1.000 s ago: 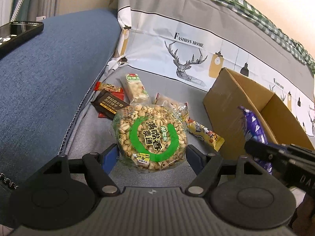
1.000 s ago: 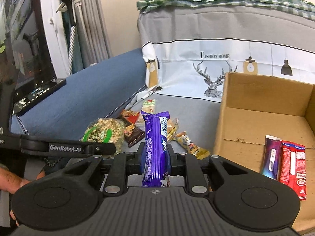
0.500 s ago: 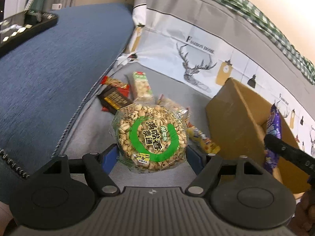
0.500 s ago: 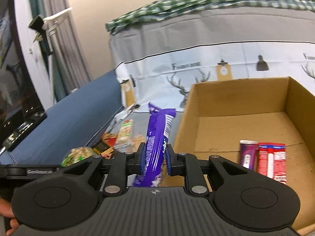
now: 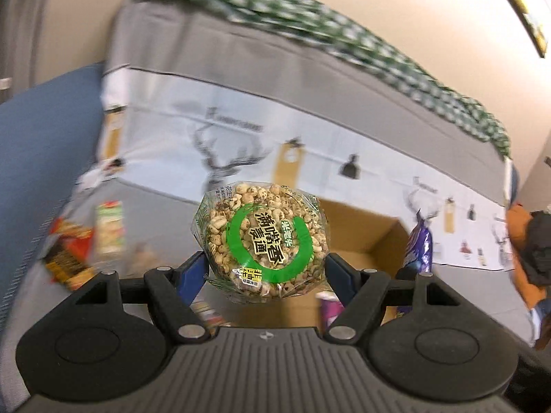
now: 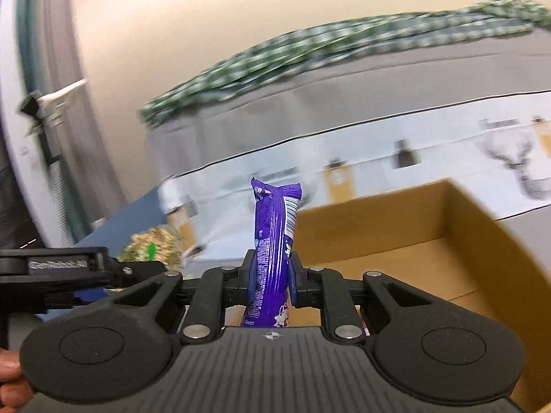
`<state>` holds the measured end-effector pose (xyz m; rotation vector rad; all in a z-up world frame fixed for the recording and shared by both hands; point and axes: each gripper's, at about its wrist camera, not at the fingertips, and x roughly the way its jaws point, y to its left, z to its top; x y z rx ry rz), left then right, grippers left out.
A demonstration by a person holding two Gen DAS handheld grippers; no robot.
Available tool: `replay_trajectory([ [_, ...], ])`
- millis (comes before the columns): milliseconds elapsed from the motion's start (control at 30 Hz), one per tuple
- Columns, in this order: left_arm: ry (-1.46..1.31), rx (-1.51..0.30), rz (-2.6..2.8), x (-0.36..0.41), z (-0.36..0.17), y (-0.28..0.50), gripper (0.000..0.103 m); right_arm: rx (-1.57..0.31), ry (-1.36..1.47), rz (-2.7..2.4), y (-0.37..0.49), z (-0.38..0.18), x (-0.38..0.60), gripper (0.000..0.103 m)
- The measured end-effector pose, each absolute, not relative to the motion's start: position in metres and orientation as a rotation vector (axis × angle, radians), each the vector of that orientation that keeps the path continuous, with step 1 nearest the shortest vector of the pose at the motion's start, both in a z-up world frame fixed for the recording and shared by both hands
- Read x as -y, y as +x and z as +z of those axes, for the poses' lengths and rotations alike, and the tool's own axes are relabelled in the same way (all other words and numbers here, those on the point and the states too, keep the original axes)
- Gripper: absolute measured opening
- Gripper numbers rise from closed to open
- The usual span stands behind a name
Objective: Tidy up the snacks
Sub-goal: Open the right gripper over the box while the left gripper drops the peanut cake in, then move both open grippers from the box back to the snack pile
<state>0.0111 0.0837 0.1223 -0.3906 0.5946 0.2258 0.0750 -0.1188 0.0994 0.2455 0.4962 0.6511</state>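
Observation:
My left gripper (image 5: 263,272) is shut on a round clear bag of puffed grain snack (image 5: 261,237) with a green ring label, held up in the air in front of the open cardboard box (image 5: 372,234). My right gripper (image 6: 272,282) is shut on a purple snack bar (image 6: 273,241), held upright over the near edge of the box (image 6: 430,241). The purple bar also shows at the right of the left wrist view (image 5: 418,247). The left gripper with its bag shows at the left of the right wrist view (image 6: 153,244).
Several loose snack packets (image 5: 86,241) lie on the grey sofa seat at the left. A blue cushion (image 5: 38,158) rises at the far left. The sofa back carries a deer-print cover (image 5: 241,144). A purple packet (image 5: 330,308) lies in the box.
Both grippers have lifted and swung right toward the box, each carrying its snack. The puffed grain bag has left the sofa seat. The views are blurred by motion.

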Motion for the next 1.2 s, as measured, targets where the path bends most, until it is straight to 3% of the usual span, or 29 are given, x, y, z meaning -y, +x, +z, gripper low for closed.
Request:
replay_trajectory([
  [100,-0.393,-0.599,0.151,-0.059,0.126,0.039,0.079,-0.495,0.213,0.517,0.087,0.099,0.136,0.019],
  [233,-0.378,-0.617,0.072,-0.029,0.128,0.069,0.082,-0.599,0.17,0.332,0.108,0.084,0.153,0.034],
  [533,-0.333,-0.558,0.088,-0.029,0.126,0.04,0.082,-0.621,0.176,0.287,0.111,0.084,0.164,0.046],
  [700,-0.281,-0.545,0.113,-0.065,0.118,-0.003,0.064,-0.615,0.143,0.289,0.104,0.092,0.156,0.048],
  [767,-0.238,-0.538,0.119,-0.081,0.11,-0.018,0.049,-0.609,0.117,0.286,0.101,0.094,0.151,0.048],
  [833,-0.206,-0.542,0.136,-0.102,0.094,-0.033,0.044,-0.6,0.093,0.288,0.096,0.095,0.146,0.048],
  [867,-0.194,-0.54,0.143,-0.111,0.085,-0.04,0.035,-0.596,0.083,0.29,0.094,0.096,0.144,0.048],
  [967,-0.129,-0.576,0.209,-0.139,0.049,-0.065,0.021,-0.57,0.052,0.309,0.086,0.097,0.136,0.048],
  [1067,-0.283,-0.617,0.268,-0.172,0.02,-0.087,0.018,-0.545,0.032,0.343,0.076,0.098,0.128,0.046],
  [1200,-0.42,-0.56,0.267,-0.195,0.021,-0.094,0.019,-0.512,0.019,0.404,0.06,0.099,0.114,0.027],
])
